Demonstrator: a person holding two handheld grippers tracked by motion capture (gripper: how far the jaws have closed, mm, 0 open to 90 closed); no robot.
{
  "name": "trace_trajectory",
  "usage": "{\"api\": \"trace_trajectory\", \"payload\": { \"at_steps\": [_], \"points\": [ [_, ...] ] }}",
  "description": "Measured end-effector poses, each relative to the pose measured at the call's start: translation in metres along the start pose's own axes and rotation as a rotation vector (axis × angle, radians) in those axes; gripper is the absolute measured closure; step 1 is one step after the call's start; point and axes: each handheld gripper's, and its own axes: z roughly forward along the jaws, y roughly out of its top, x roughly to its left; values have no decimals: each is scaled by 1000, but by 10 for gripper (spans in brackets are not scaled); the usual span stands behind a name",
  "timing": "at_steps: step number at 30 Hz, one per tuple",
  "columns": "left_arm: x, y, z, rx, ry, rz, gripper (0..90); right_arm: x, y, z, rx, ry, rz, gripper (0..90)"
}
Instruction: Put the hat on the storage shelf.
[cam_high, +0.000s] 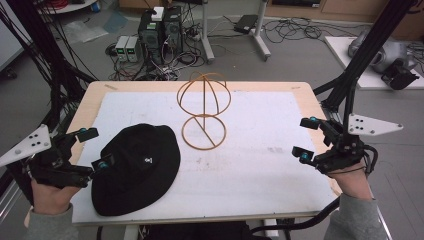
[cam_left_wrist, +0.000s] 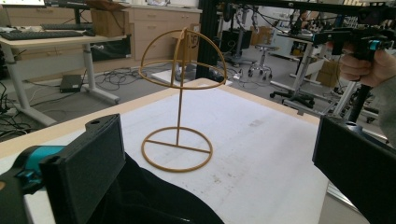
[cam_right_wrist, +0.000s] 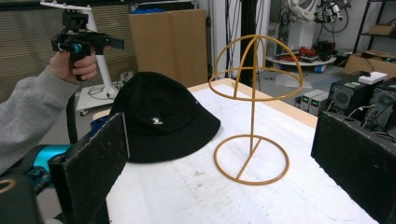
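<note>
Hovering jaws-apart beside the black hat (cam_high: 137, 167), left tool (cam_high: 93, 148) risks pinching only brim fabric, hat flopping against the wire stand (cam_high: 203, 111) behind it; right tool (cam_high: 306, 139) also apart.

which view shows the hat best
The right gripper view: the hat sits whole on the table, crown, brim and white logo clear. The high view shows it from above, near the left gripper. The left gripper view catches a black edge.

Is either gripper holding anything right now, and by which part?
Nothing is held. The left gripper is open beside the black fabric bucket hat; the right gripper is open over the white table mat.
</note>
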Motion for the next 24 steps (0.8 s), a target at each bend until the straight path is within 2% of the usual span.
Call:
{"api": "trace_trajectory", "payload": {
  "at_steps": [24],
  "points": [
    [0,-1,0,3,0,-1,27,-2,-1,1,5,0,6,33]
  ]
}}
